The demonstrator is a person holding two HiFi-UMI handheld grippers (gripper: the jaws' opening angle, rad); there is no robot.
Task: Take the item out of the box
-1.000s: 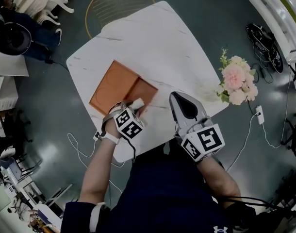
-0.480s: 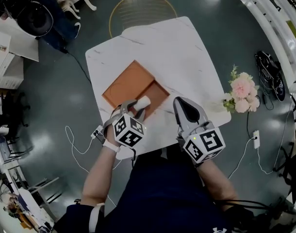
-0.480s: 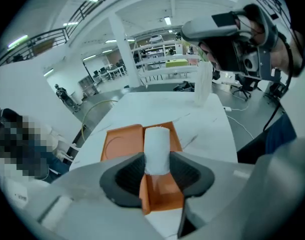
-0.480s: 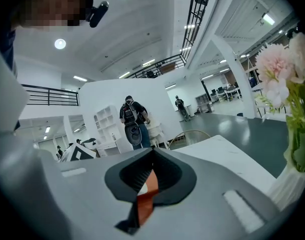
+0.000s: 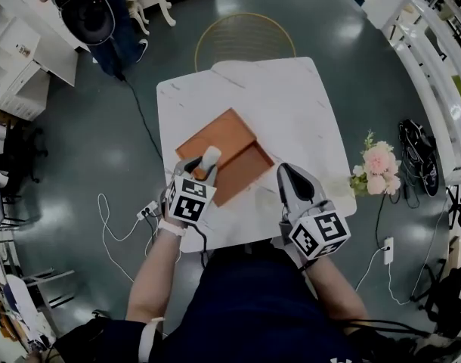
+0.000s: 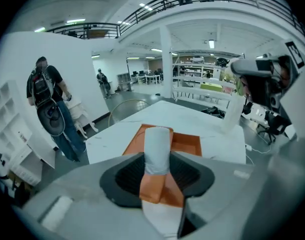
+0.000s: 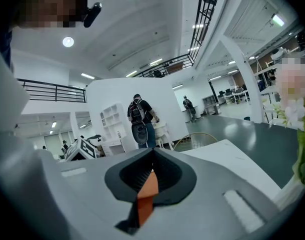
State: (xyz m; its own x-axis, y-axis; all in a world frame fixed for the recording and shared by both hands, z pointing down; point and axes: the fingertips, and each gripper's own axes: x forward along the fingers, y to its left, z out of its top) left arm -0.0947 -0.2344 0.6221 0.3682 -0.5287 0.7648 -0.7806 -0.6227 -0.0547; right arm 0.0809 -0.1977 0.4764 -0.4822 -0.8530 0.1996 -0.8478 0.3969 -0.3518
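Note:
An open orange box (image 5: 224, 138) lies on the white marble table (image 5: 291, 104); the left gripper view shows it behind the jaws as the box (image 6: 186, 143). My left gripper (image 5: 202, 166) is shut on the item, a white cylinder (image 5: 211, 156) with an orange lower part, held above the box's near-left edge. Up close, the item (image 6: 157, 151) stands upright between the jaws. My right gripper (image 5: 287, 174) is shut and holds nothing, just right of the box's near corner. Only a sliver of orange (image 7: 148, 190) shows through its closed jaws.
Pink flowers (image 5: 379, 161) in a white vase (image 6: 233, 114) stand at the table's right corner. A gold wire chair (image 5: 245, 35) sits at the far side. A person with a backpack (image 6: 45, 99) stands far left by white shelves. Cables (image 5: 121, 221) lie on the floor.
My left gripper, still shut on the item, has drawn back from over the box toward its near-left edge. The right gripper has stayed beside the box.

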